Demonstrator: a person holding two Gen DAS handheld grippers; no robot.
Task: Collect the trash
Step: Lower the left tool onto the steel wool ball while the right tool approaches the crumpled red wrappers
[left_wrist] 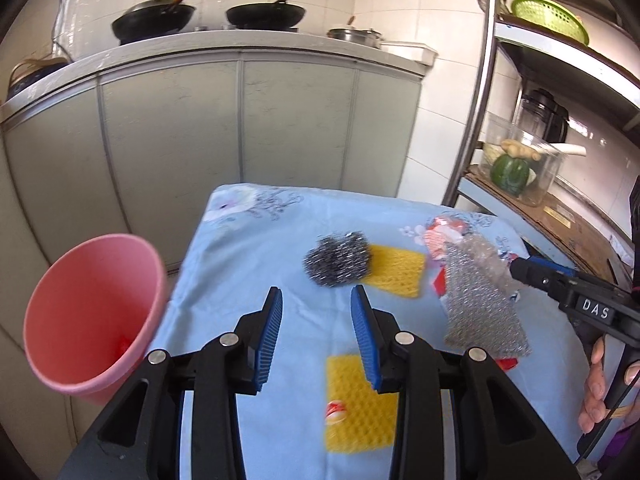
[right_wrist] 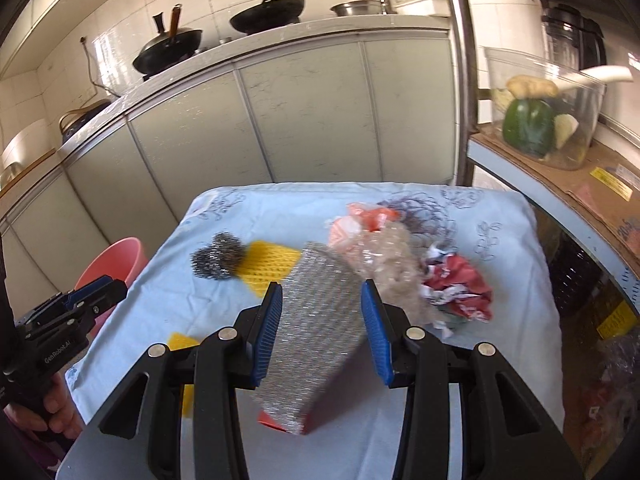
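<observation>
A small table with a light blue floral cloth [left_wrist: 248, 248] [right_wrist: 500, 248] holds a steel wool ball [left_wrist: 338, 258] [right_wrist: 218, 258], two yellow sponges [left_wrist: 358, 400] [left_wrist: 398, 270] [right_wrist: 272, 266], a silver scouring pad [left_wrist: 480, 304] [right_wrist: 316, 328], crumpled clear plastic [right_wrist: 384, 256] and red-and-white wrappers [right_wrist: 460, 292] [left_wrist: 442, 236]. My left gripper [left_wrist: 316, 320] is open and empty above the cloth, near the steel wool. My right gripper [right_wrist: 320, 320] is open, its jaws on either side of the silver pad and apart from it. A pink bin [left_wrist: 92, 312] [right_wrist: 114, 264] stands left of the table.
Grey kitchen cabinets [left_wrist: 240, 120] with woks [left_wrist: 154, 20] on the counter stand behind the table. A metal shelf rack [left_wrist: 480, 80] at the right holds a clear container with vegetables [left_wrist: 516, 160] [right_wrist: 540, 116], a blender [left_wrist: 542, 114] and a green basket [left_wrist: 550, 18].
</observation>
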